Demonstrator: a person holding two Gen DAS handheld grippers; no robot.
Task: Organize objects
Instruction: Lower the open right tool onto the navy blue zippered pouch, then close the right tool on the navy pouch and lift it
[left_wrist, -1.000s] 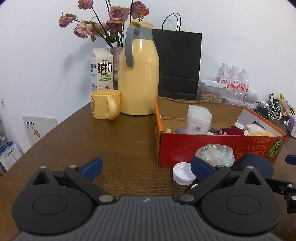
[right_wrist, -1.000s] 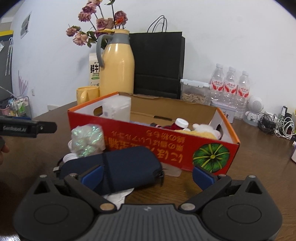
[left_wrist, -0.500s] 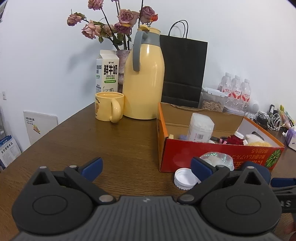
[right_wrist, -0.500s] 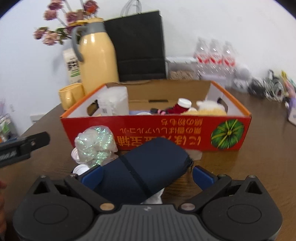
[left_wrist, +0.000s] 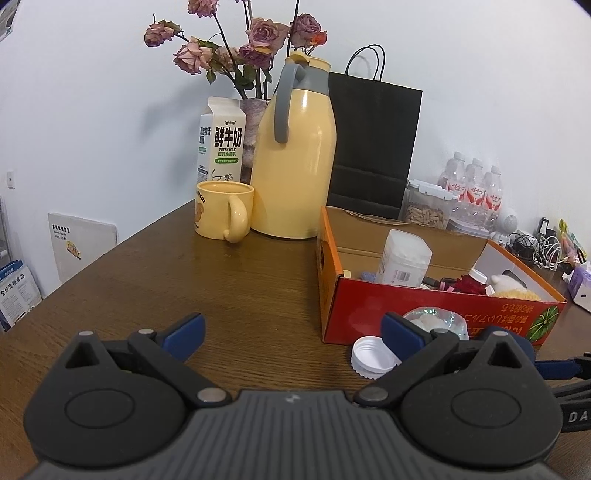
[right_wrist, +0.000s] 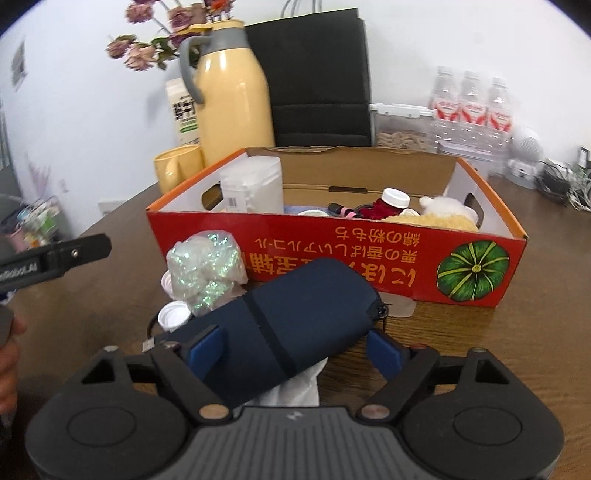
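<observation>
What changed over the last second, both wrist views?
The right gripper advanced and narrowed its fingers around the dark navy zippered fabric pouch; whether they are clamped on it yet is unclear. The left gripper rose and pulled back slightly, staying open and empty. The red cardboard box, iridescent plastic wad and white screw cap stayed put.

We see a wood-grain table (left_wrist: 240, 288), a glossy yellow jug (left_wrist: 295, 162), a matt cloth pouch (right_wrist: 295, 317) and a printed cardboard box (right_wrist: 369, 254).
</observation>
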